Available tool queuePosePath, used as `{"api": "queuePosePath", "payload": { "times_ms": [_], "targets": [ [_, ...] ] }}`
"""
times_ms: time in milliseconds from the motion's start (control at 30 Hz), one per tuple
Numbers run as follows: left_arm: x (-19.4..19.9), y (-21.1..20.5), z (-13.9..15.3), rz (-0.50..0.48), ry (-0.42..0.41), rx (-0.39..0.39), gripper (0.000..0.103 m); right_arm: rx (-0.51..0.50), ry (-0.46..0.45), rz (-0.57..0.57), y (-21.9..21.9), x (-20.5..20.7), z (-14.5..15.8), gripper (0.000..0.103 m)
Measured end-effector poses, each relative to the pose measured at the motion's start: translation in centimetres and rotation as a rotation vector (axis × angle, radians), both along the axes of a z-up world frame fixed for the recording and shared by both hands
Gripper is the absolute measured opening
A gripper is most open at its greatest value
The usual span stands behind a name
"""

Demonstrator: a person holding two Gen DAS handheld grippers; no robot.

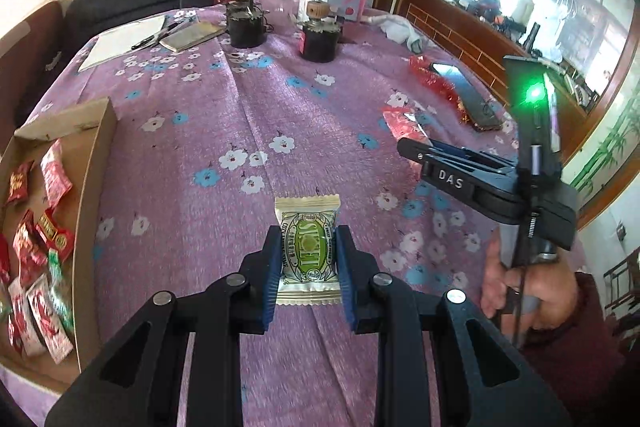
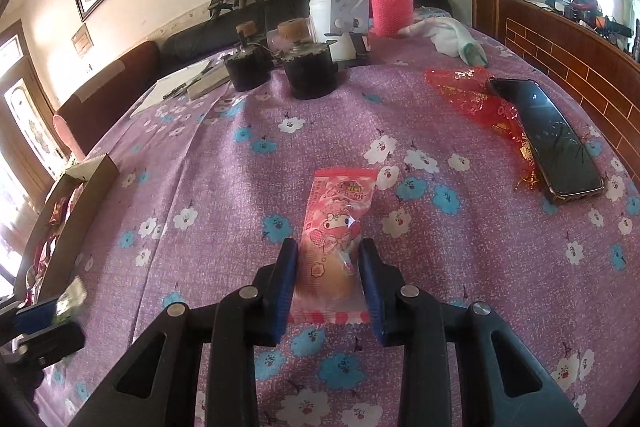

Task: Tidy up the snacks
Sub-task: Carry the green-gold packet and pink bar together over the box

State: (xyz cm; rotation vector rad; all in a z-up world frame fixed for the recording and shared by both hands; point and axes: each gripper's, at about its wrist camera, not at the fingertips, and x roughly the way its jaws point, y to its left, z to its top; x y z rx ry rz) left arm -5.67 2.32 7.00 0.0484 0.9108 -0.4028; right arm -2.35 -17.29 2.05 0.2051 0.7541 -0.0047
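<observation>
The green-and-cream snack packet [image 1: 307, 251] was clamped square between the blue pads of the left hand-held gripper [image 1: 307, 267], pinched at both long sides, its crimped top edge poking out past the fingertips. It was seen to be a small pillow pack: pale cream foil, a green oval label with white lettering, zigzag seals at both ends. Whether it was touching the cloth or lifted off it couldn't be told.

Over on the right wrist view, the pink snack packet [image 2: 340, 239] was gripped the same way by the right hand-held gripper [image 2: 329, 269], pads pressed on its lower half, the upper half stretched out ahead over the cloth. It was printed with a cartoon bunny face, a red-and-white striped seal at the near end, and something tan and roundish could be made out through the clear part.

Everything was laid on a worktop [image 1: 240, 115] covered in purple cloth with white and blue flowers. A cardboard tray [image 1: 94, 187] was parked at the left edge, with red, white and green packets [image 1: 38, 267] piled in it. A phone [image 2: 552, 139] was left on a red wrapper [image 2: 468, 91] to the right.
</observation>
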Motion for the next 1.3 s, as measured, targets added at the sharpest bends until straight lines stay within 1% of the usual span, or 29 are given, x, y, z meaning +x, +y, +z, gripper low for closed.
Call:
{"api": "queuePosePath", "payload": {
  "times_ms": [100,200,333,400,600,767,867,1133,1300],
  "targets": [
    [-0.4,0.7,0.0,0.022,0.004,-0.015,0.023,0.000,-0.004,-0.005,0.0,-0.1,0.0,0.033],
    [-0.7,1.4,0.0,0.045,0.007,-0.030,0.023,0.023,-0.010,-0.011,-0.5,-0.2,0.0,0.033],
    [-0.9,2.0,0.0,0.066,0.014,-0.056,0.023,0.000,0.022,-0.019,-0.1,-0.2,0.1,0.033],
    [-1.4,2.2,0.2,0.067,0.007,-0.064,0.023,0.015,0.024,-0.003,0.2,-1.0,0.7,0.033],
    [-2.6,2.0,0.3,0.050,0.007,-0.084,0.023,-0.044,0.021,0.060,2.4,-4.7,2.3,0.032],
    [-3.7,2.1,0.2,0.032,0.010,-0.110,0.023,-0.067,0.006,0.116,4.4,-7.8,3.2,0.032],
    [-4.5,2.6,0.5,0.026,0.003,-0.121,0.023,-0.064,-0.003,0.137,5.4,-9.3,3.6,0.032],
    [-6.3,6.0,1.0,0.062,-0.007,-0.160,0.023,-0.062,-0.030,0.194,8.6,-11.9,4.6,0.032],
    [-7.4,9.3,1.5,0.119,-0.020,-0.193,0.023,-0.077,-0.038,0.249,11.5,-12.2,5.3,0.032]
  ]
}}
